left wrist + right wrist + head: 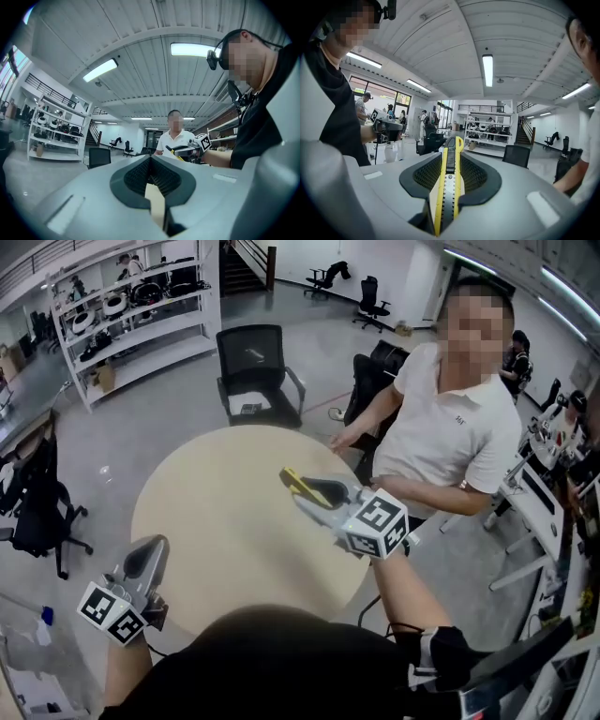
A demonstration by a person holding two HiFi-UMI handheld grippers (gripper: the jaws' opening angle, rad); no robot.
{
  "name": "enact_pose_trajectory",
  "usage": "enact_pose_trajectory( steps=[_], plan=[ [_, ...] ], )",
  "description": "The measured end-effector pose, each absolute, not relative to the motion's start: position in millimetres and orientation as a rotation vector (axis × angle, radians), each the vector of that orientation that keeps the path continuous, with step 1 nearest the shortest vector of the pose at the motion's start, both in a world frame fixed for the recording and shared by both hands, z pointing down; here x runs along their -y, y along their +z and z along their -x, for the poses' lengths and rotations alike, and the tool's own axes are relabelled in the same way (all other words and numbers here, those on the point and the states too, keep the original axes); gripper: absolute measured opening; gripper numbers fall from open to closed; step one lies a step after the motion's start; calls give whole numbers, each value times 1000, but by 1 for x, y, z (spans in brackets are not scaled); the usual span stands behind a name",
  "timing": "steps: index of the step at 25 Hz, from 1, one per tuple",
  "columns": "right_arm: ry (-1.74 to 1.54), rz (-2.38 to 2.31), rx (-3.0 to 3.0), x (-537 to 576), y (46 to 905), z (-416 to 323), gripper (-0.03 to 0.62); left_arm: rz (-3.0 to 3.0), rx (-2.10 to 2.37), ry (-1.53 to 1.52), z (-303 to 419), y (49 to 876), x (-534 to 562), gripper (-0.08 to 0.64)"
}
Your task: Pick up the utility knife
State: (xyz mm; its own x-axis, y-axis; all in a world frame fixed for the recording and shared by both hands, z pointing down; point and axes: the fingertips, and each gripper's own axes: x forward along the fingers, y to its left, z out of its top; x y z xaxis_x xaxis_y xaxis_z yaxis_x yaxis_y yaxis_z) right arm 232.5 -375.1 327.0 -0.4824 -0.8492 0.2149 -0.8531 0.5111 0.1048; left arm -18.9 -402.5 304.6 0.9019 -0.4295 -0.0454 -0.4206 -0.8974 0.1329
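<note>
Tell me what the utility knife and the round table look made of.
The utility knife: yellow body looks like matte moulded plastic, black ribbed centre strip likely plastic too; no blade showing. The table: pale beige, smooth, evenly coloured; laminate or veneer, cannot tell which.

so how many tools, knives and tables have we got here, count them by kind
tools: 2, the left tool and the right tool
utility knife: 1, yellow and black, clamped in the right tool
round table: 1
total: 4
</note>
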Motion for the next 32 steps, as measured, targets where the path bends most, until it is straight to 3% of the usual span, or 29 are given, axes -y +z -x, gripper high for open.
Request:
enact_pose_trajectory(
  steps=[32],
  plan=[
    [-12, -1437, 2536, 372, 326, -216, 138, -2929, 631, -121, 24, 318, 414, -6]
  ],
)
